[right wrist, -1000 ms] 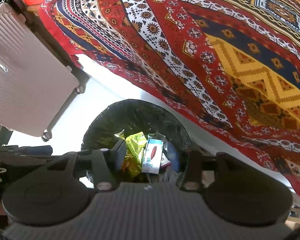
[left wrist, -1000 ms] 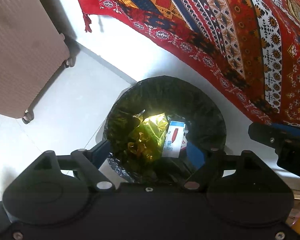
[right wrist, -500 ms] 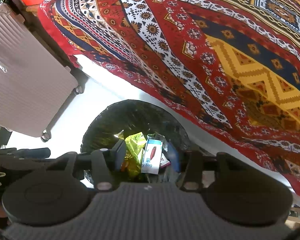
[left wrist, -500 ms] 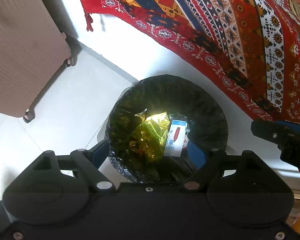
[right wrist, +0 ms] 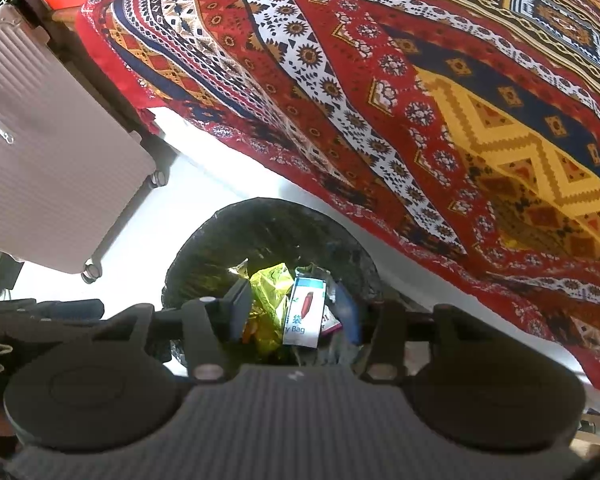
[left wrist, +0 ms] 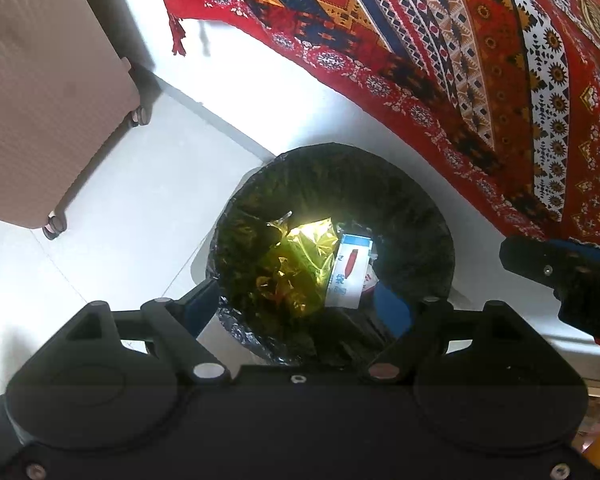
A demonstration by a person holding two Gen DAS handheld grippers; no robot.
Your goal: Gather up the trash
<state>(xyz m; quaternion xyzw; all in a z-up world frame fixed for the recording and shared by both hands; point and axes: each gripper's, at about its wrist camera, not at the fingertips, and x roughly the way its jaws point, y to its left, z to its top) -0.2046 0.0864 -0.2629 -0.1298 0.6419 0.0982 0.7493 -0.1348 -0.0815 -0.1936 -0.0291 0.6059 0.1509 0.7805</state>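
**Black-lined bin holds the trash, both grippers empty above it**

Black plastic lines the round trash bin [left wrist: 428, 216], which stands on the pale floor [left wrist: 112, 208] just beside the hanging edge of a red patterned cloth [left wrist: 480, 92]. Inside lie a crumpled yellow foil wrapper [left wrist: 296, 264] and, touching its right side, a white-and-blue packet [left wrist: 350, 270] with a red mark. The left gripper [left wrist: 300, 308] hangs over the bin's near rim, fingers spread wide, nothing between them. The right gripper [right wrist: 296, 316] hangs above it too, fingers wide and empty. A pinkish ribbed suitcase [right wrist: 48, 168] stands on wheels toward the floor's left edge.
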